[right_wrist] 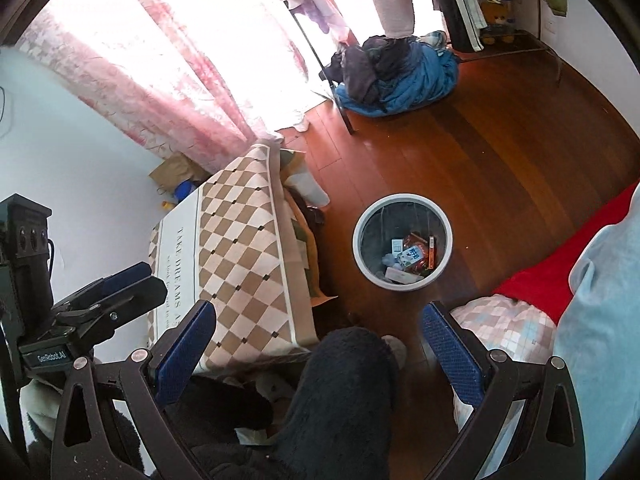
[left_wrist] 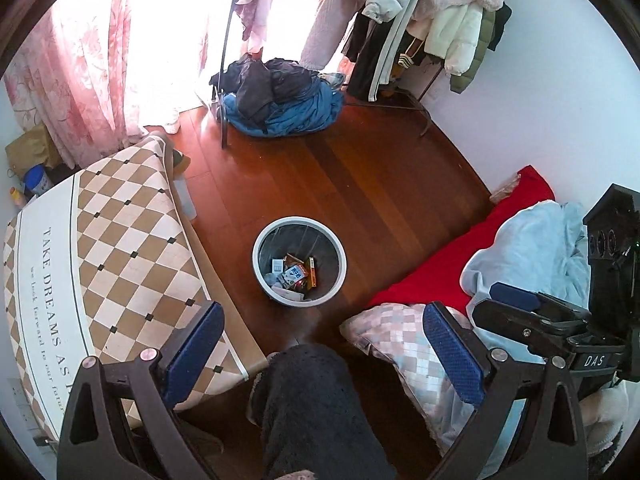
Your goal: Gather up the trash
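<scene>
A round white-rimmed bin (left_wrist: 336, 249) (right_wrist: 362, 258) with a dark liner stands on the wooden floor and holds several packets and cartons of trash (left_wrist: 297, 275) (right_wrist: 412, 258). My left gripper (left_wrist: 322, 338) hangs open well above it, nothing between its blue pads. My right gripper (right_wrist: 318, 334) is open too, empty, held high and to the near left of the bin. In the left wrist view the right gripper (left_wrist: 516, 300) shows at the right edge; in the right wrist view the left gripper (right_wrist: 136, 280) shows at the left edge.
A table under a checked cloth (left_wrist: 120, 248) (right_wrist: 248, 248) stands left of the bin. A red blanket (left_wrist: 440, 272) and checked pillow (left_wrist: 404, 344) lie on the right. A person's dark fleecy leg (left_wrist: 316, 412) (right_wrist: 340, 400) is below. A blue clothes pile (left_wrist: 288, 108) and a coat rack (left_wrist: 420, 20) stand beyond.
</scene>
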